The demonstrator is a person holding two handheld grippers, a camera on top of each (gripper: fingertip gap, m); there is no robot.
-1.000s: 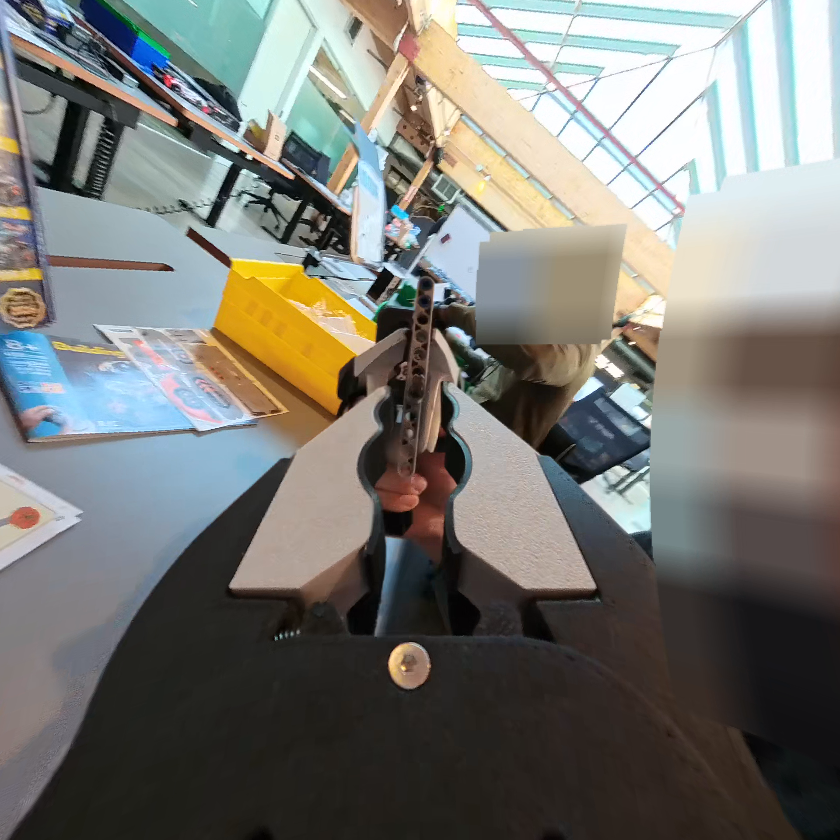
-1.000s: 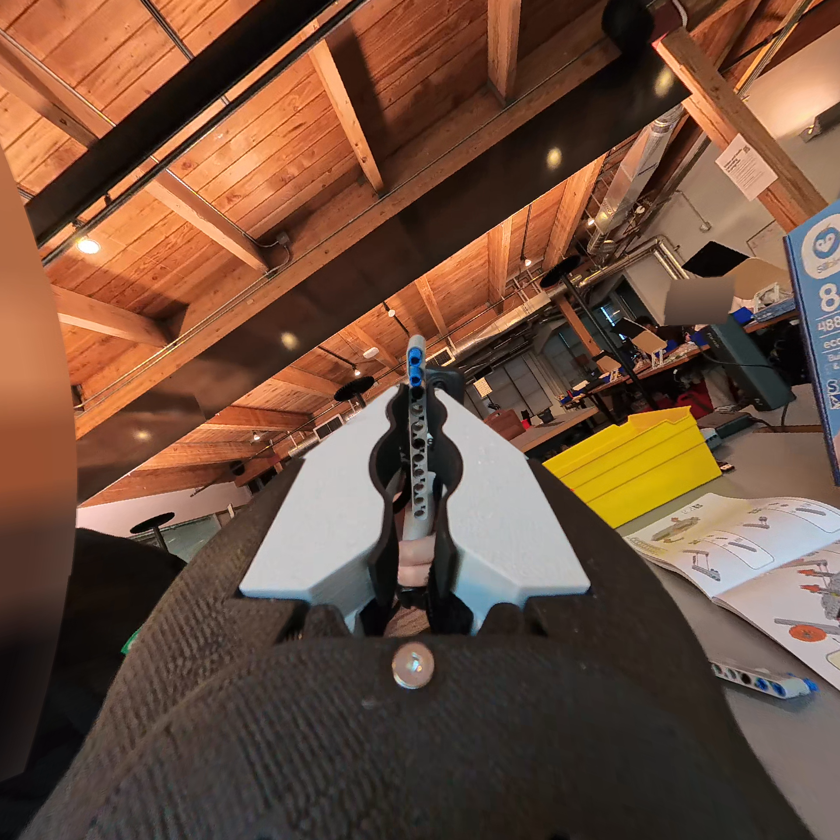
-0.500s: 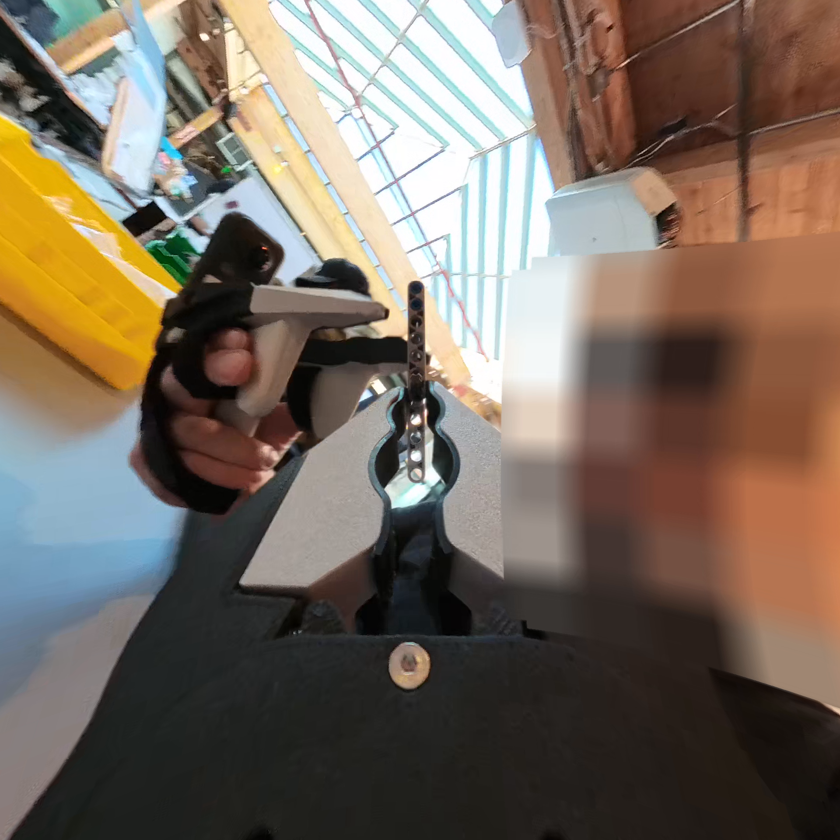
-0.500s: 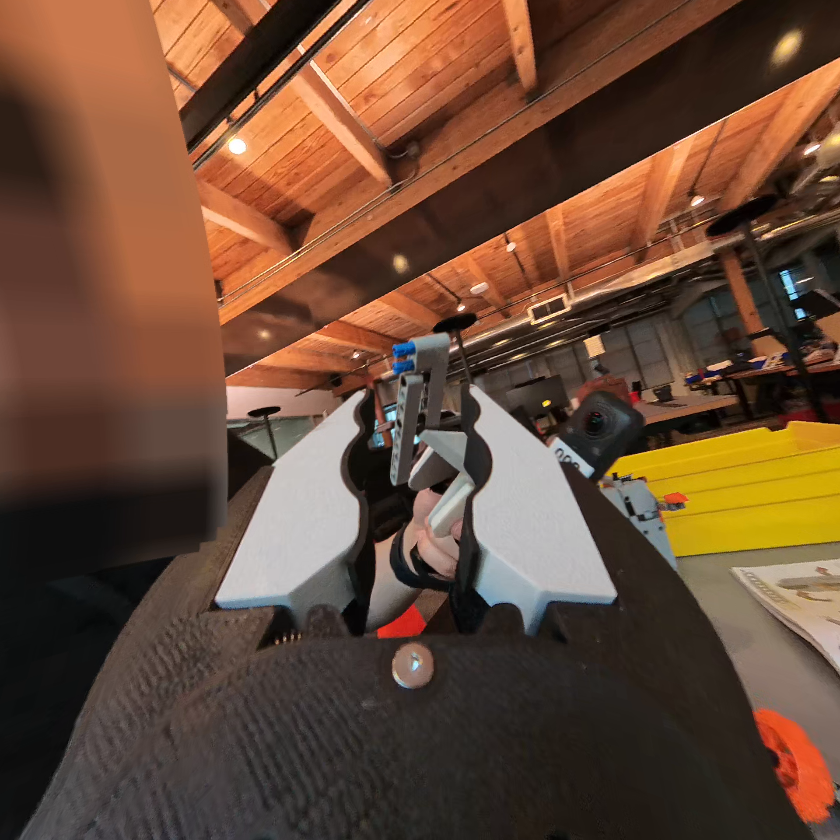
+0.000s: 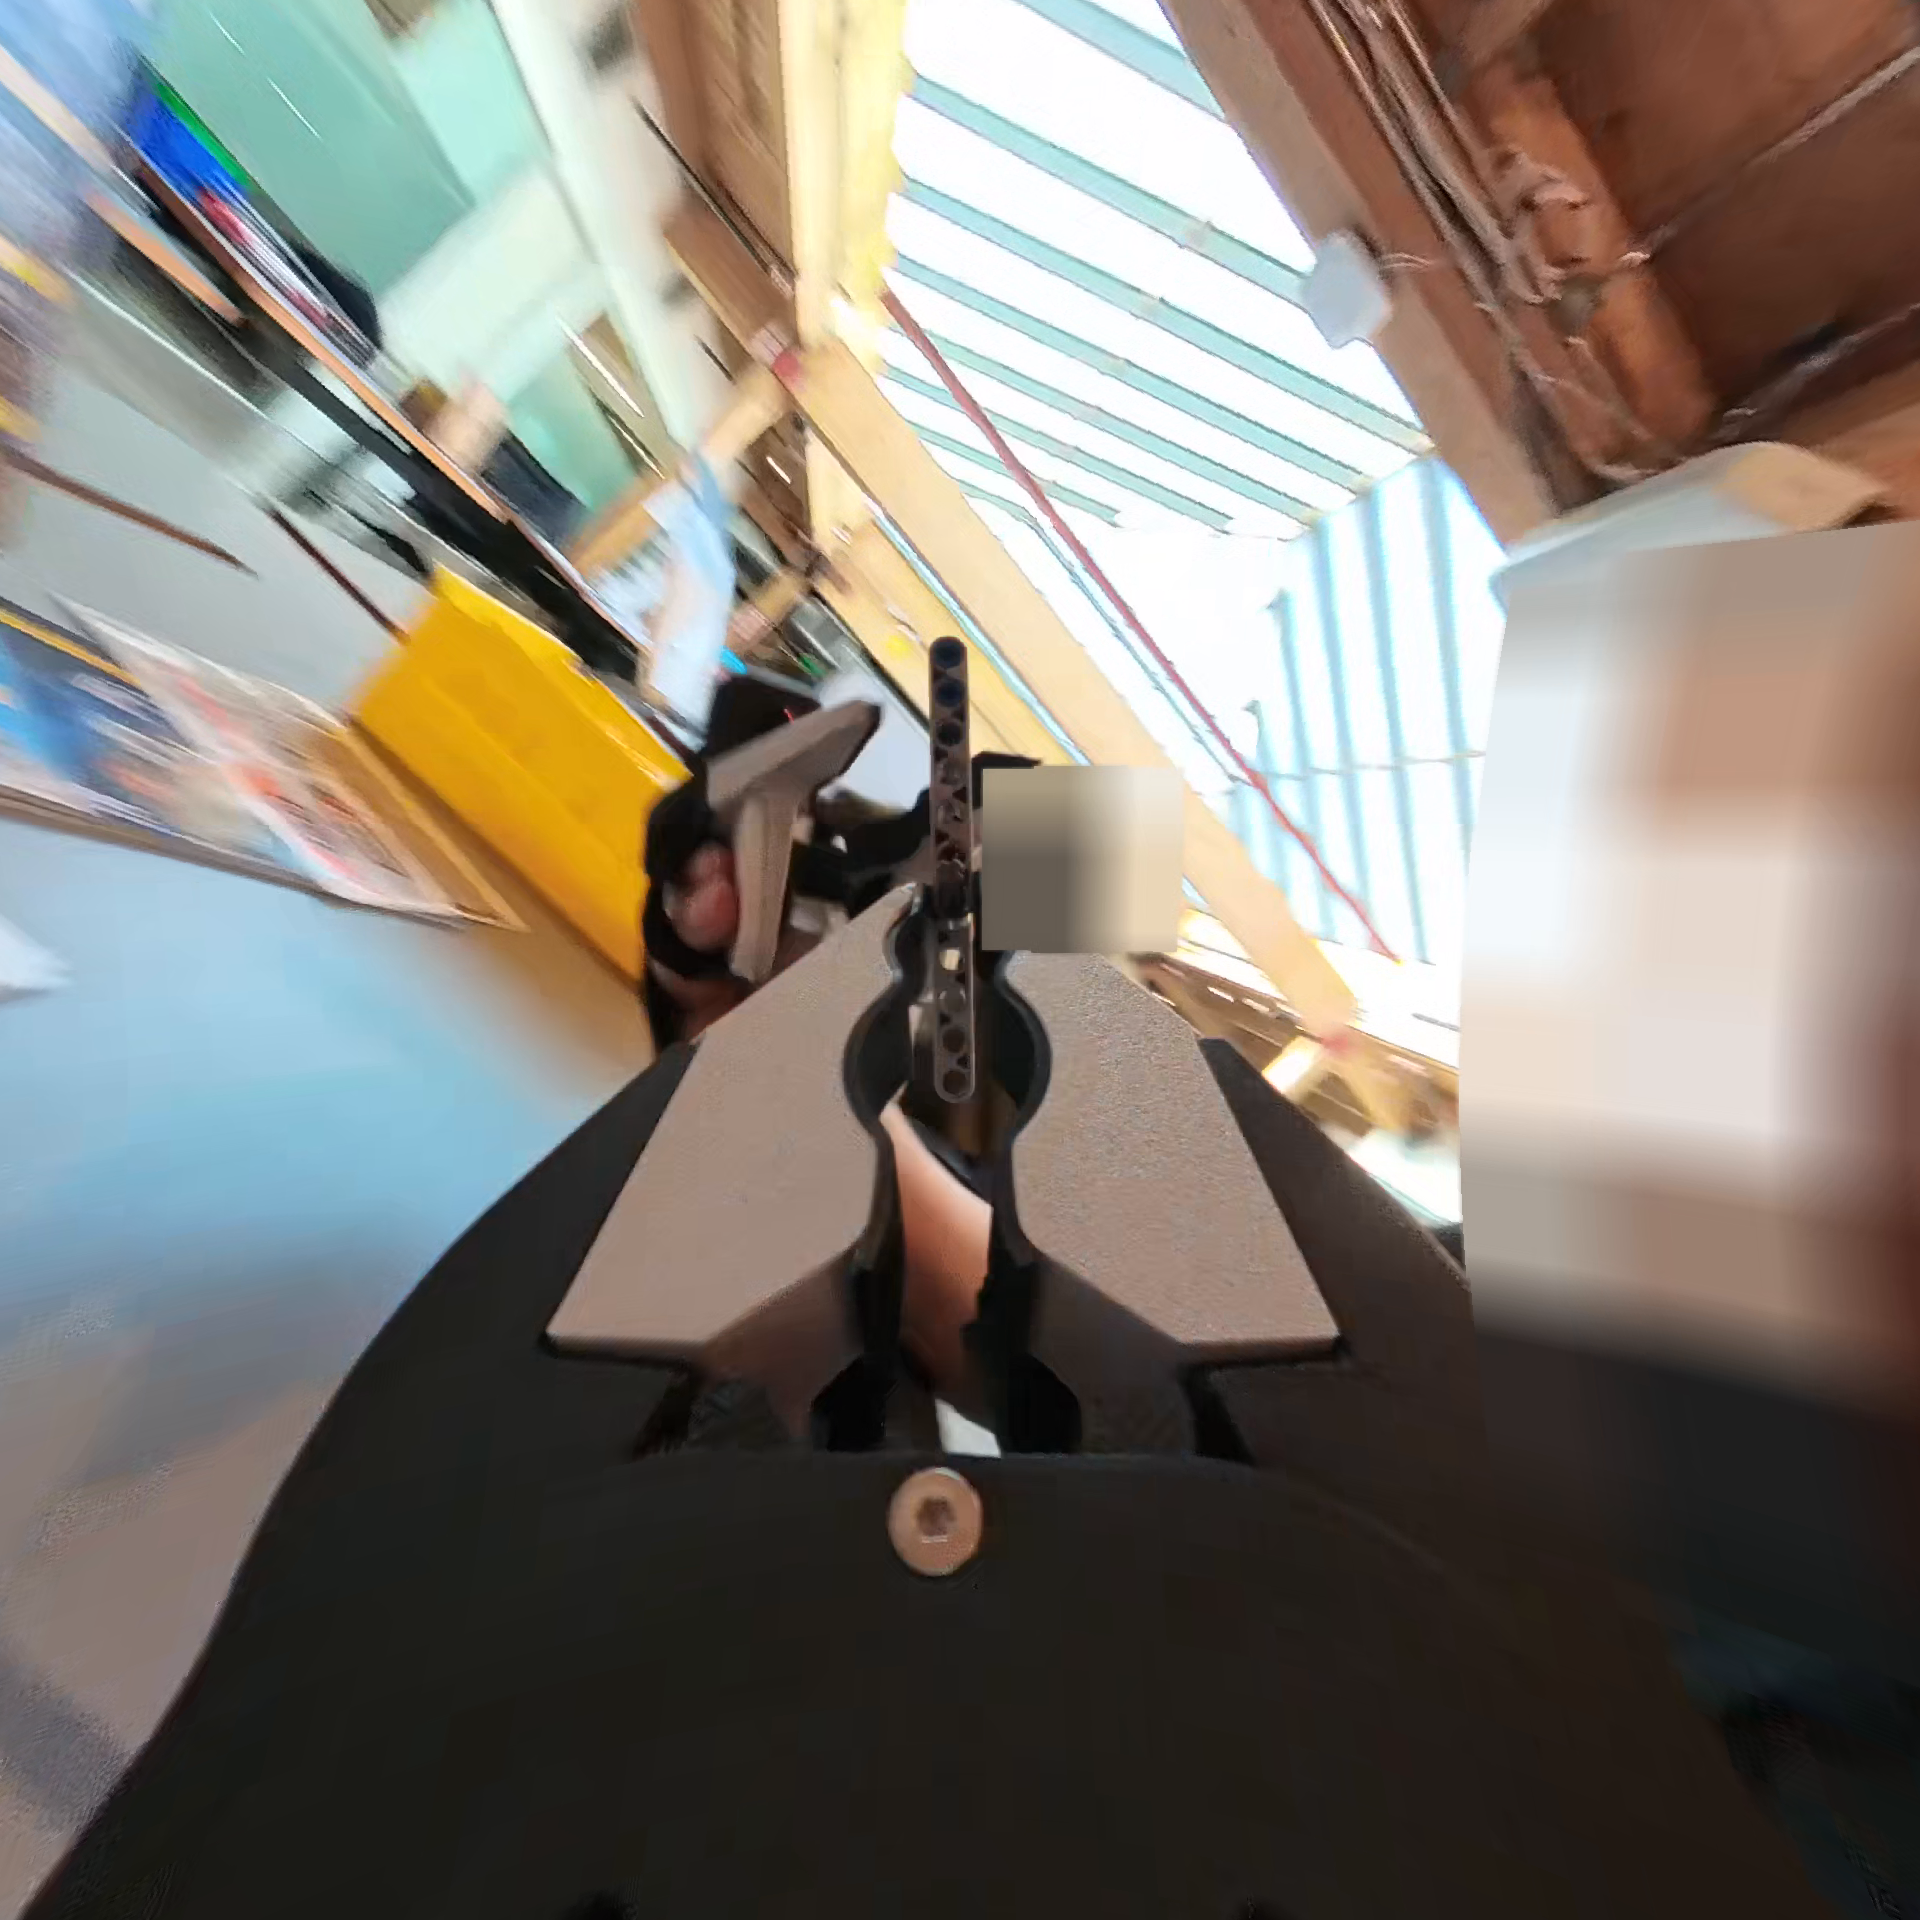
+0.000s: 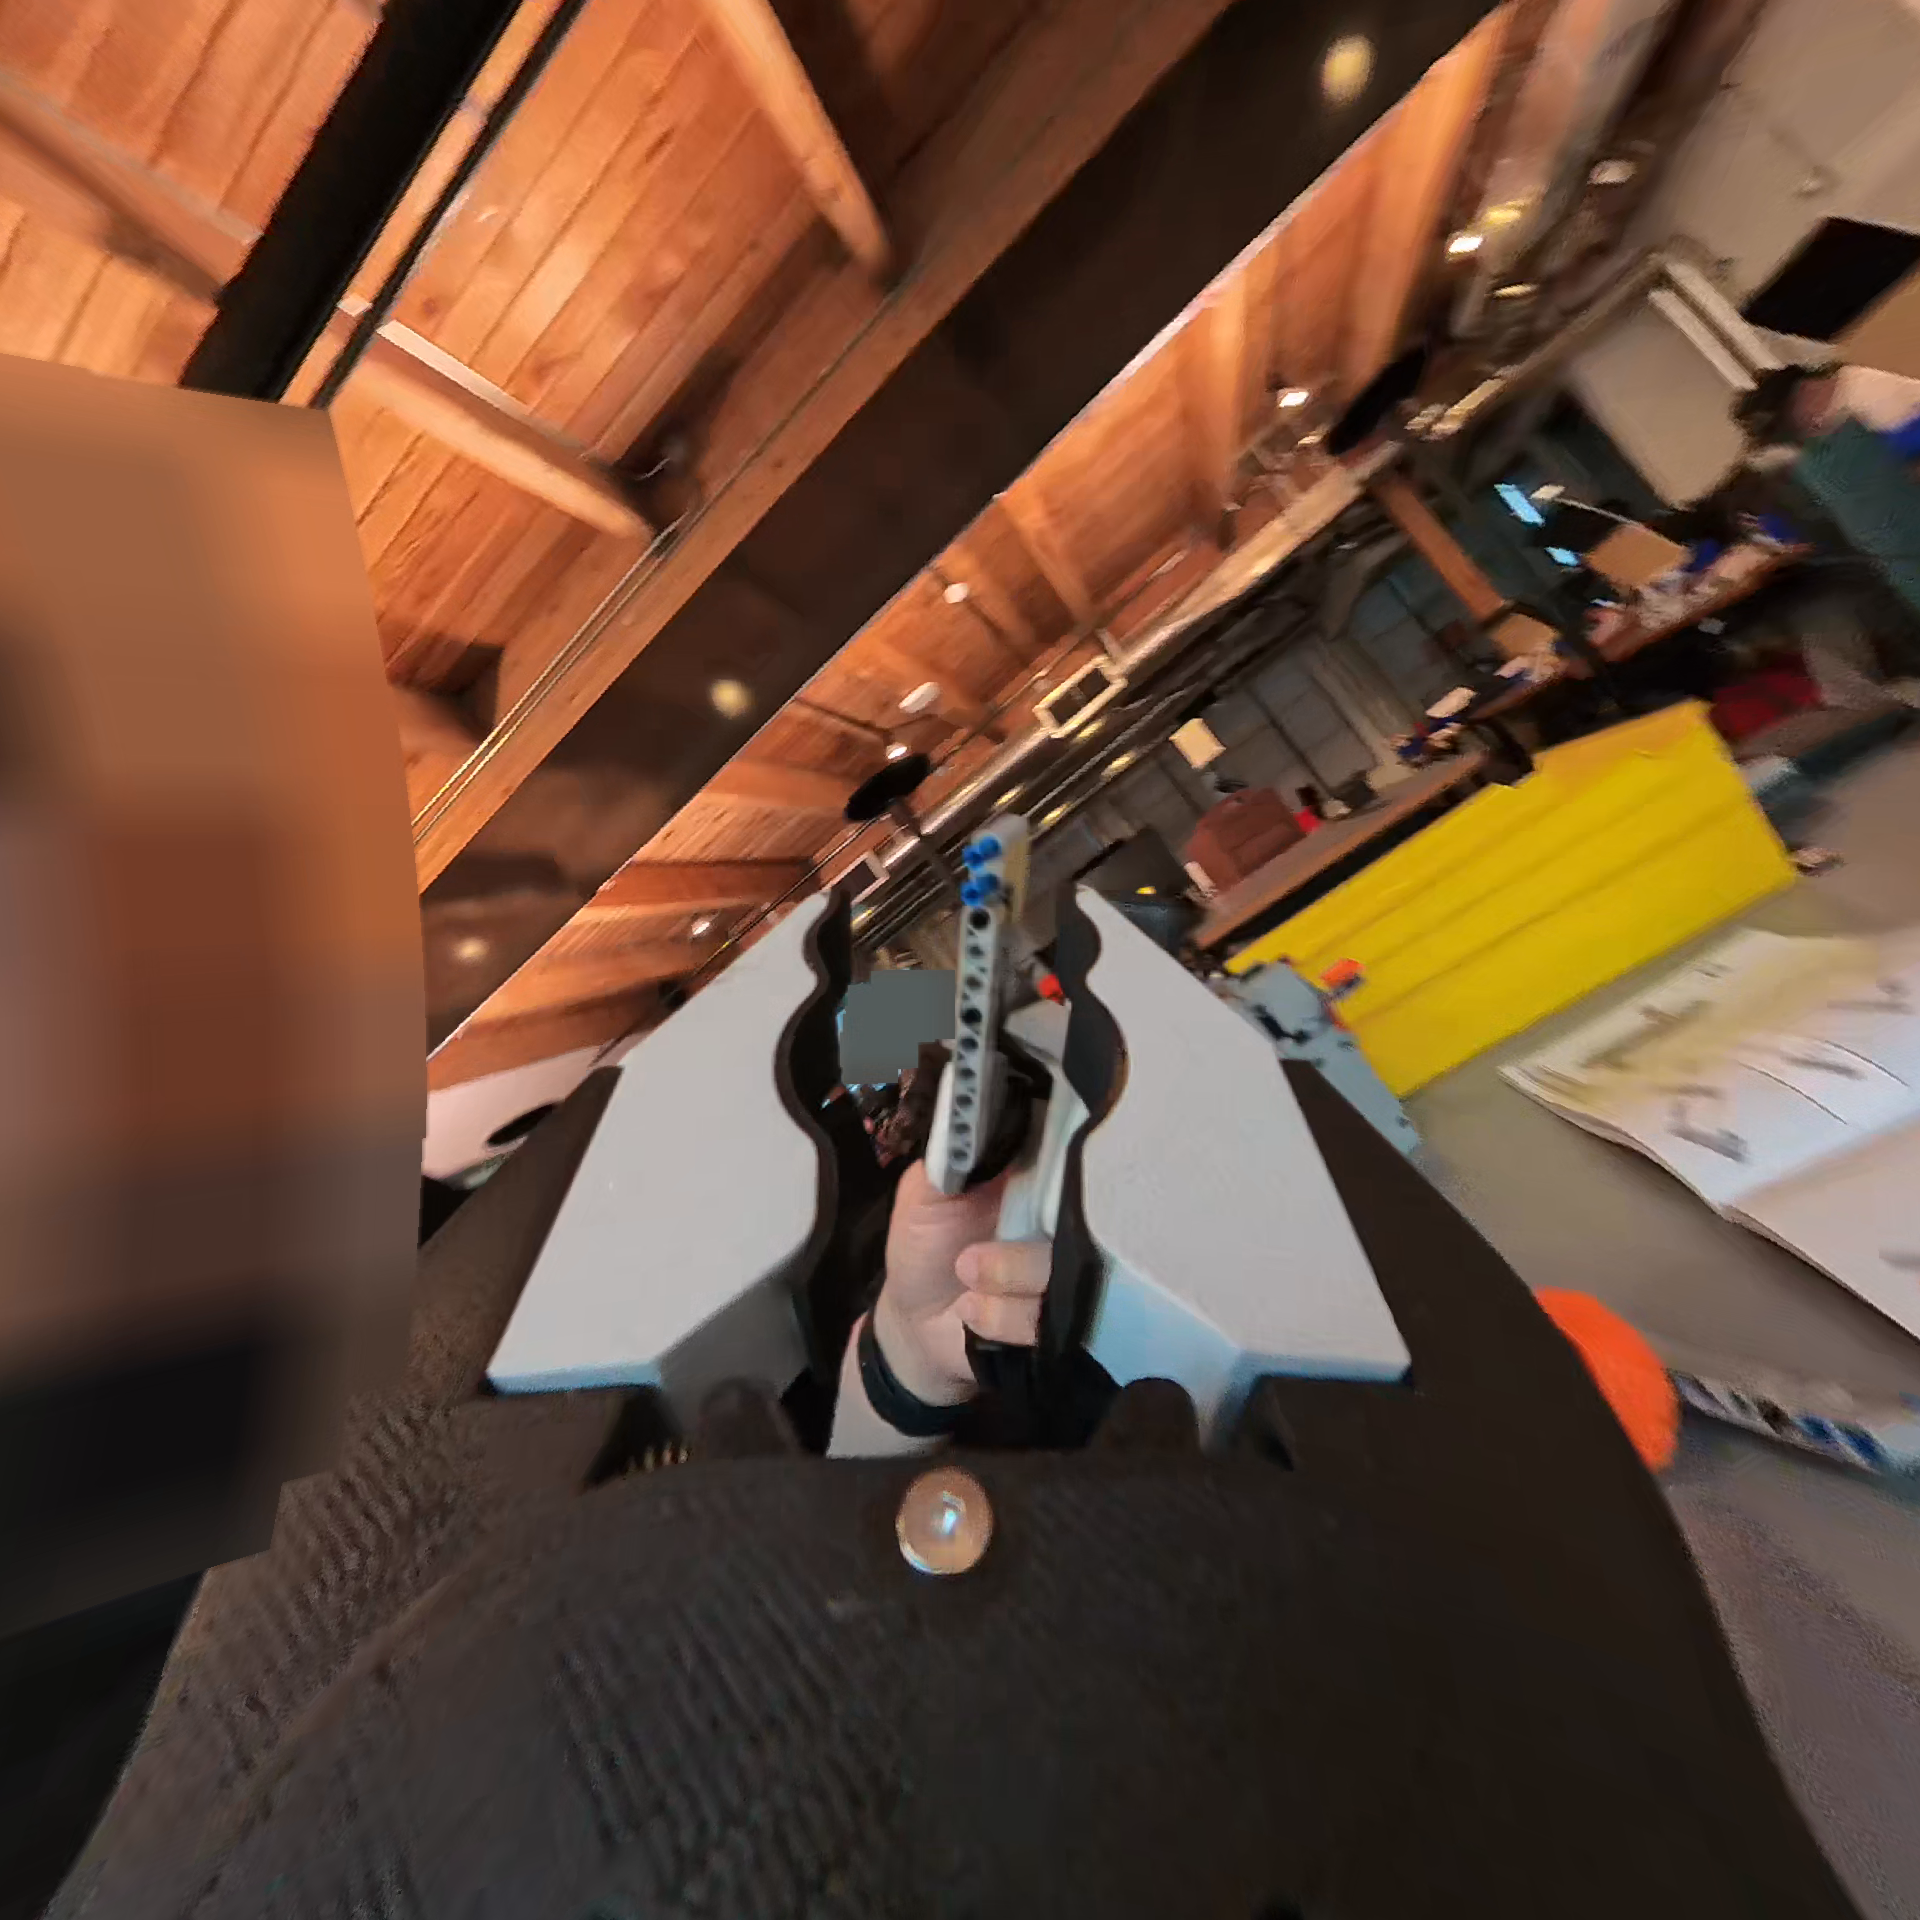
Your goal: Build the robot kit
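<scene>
Left gripper (image 5: 951, 935) is clamped on a dark holed beam (image 5: 951, 831), its long axis running straight out past the tips. Right gripper (image 6: 961, 935) stands apart, empty. The beam (image 6: 971, 1049) sits between its fingers, touching neither, blue pins (image 6: 977, 873) at the far end. A yellow bin (image 6: 1558, 894) lies off right.

No legible text: print on booklet pages (image 6: 1704, 1122) too blurred.
</scene>
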